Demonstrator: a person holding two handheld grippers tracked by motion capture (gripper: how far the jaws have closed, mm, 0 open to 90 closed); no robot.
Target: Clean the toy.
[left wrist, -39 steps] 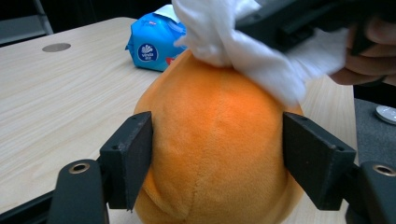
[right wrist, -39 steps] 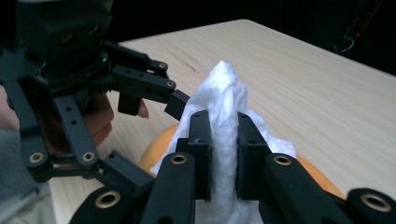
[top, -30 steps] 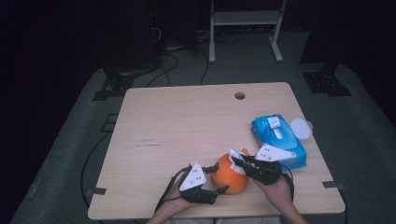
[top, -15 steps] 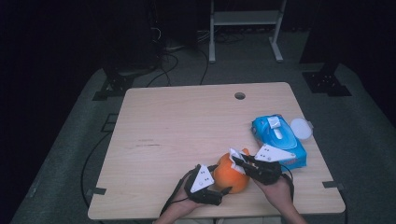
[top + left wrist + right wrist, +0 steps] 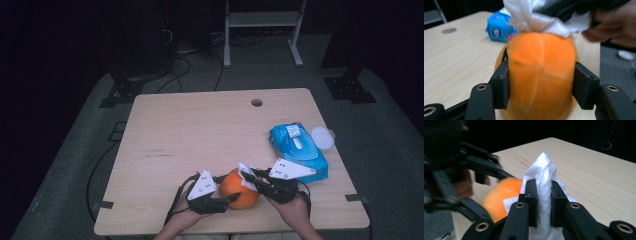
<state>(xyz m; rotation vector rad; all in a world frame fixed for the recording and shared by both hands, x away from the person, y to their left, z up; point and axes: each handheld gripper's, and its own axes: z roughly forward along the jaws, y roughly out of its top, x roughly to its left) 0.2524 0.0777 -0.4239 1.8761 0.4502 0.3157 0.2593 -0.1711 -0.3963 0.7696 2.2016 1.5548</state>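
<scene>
Risk: the orange plush ball [image 5: 239, 189], low centre of the high view on the worktop [image 5: 200, 130], could squirt from the left gripper [image 5: 541, 82], whose jaws have just closed onto its sides. Right gripper [image 5: 543, 195] is clamped on a white wipe [image 5: 543, 173], which could tear.

A pale wooden table top [image 5: 200, 135] with a round cable hole [image 5: 257, 102] stands on a grey carpeted floor [image 5: 75, 165]. Black cables [image 5: 187, 62] trail across it toward a white metal shelf frame [image 5: 262, 27]. The room beyond lies in darkness.
</scene>
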